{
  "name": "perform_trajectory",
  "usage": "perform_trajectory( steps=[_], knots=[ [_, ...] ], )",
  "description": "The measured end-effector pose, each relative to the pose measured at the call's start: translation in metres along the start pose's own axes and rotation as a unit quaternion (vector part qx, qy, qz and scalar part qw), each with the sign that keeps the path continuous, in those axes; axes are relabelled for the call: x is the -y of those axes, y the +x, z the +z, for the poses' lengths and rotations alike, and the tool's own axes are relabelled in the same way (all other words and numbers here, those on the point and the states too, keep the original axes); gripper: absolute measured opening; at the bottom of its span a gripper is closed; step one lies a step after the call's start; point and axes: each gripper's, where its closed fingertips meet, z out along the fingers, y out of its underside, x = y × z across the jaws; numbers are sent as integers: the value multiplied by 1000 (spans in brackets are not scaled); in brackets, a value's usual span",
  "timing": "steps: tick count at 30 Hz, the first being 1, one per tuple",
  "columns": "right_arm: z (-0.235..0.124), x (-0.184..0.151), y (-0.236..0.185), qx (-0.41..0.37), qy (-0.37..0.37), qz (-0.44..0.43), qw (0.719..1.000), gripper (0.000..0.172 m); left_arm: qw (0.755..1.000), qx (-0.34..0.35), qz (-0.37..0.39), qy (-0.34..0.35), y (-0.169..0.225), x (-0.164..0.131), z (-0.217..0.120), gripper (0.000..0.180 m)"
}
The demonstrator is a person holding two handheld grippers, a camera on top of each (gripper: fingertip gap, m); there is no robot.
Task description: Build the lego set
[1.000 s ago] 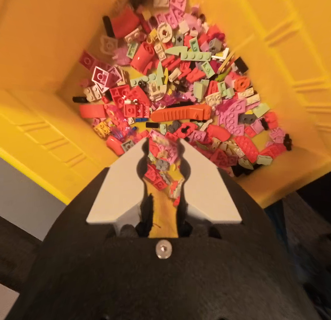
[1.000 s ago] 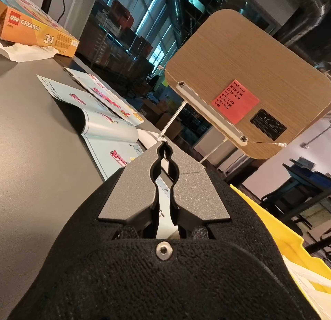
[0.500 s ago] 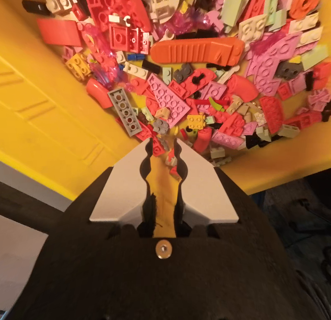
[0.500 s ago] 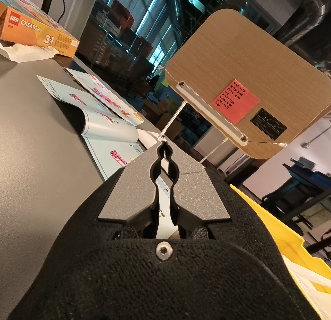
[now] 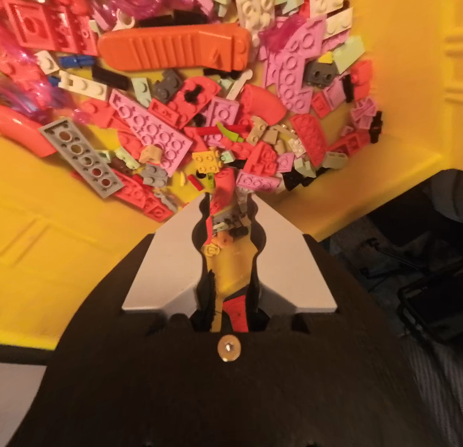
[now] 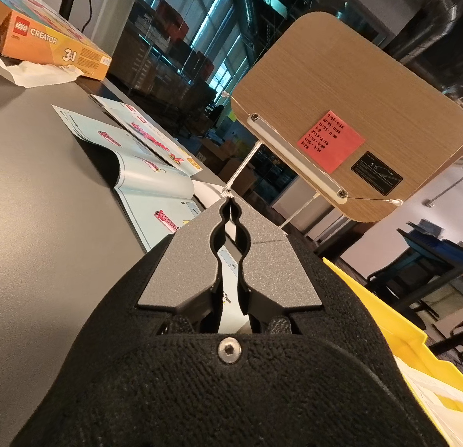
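Bricks (image 5: 225,124) piled in yellow bin (image 5: 50,259), spread from 9 to 2 o'clock of left gripper (image 5: 229,199). Fingers (image 5: 175,247) apart, nothing pinched; coral curved brick (image 5: 224,184) just past the tips at 12 o'clock, long axis running toward 12, small bits lying between the fingers without being pressed. Orange separator (image 5: 175,49) farther at 12 o'clock, long axis 9 to 3. Right gripper (image 6: 229,199) well away above grey table (image 6: 50,234), tips together and bare, open booklet (image 6: 150,189) at 10 o'clock, wooden stand (image 6: 350,109) at 1 o'clock.
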Motion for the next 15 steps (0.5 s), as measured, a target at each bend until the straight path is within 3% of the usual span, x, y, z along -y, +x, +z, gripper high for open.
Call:
perform_trajectory(
  steps=[5, 8, 11, 15],
  knots=[
    [0, 0, 0, 1, 0, -1, 1000, 0, 1000, 14, 14, -13, -5, 0, 6, 15],
    [0, 0, -1, 1, -1, -1, 1000, 0, 994, 54, 70, 62, -11, 28, -5, 15],
    [0, 0, -1, 1, -1, -3, 1000, 0, 982, 110, 77, 131, -24, 57, -23, 15],
    [0, 0, 0, 0, -1, -2, 1000, 0, 972, 148, 83, 163, -36, 75, -29, 16]
  ],
)
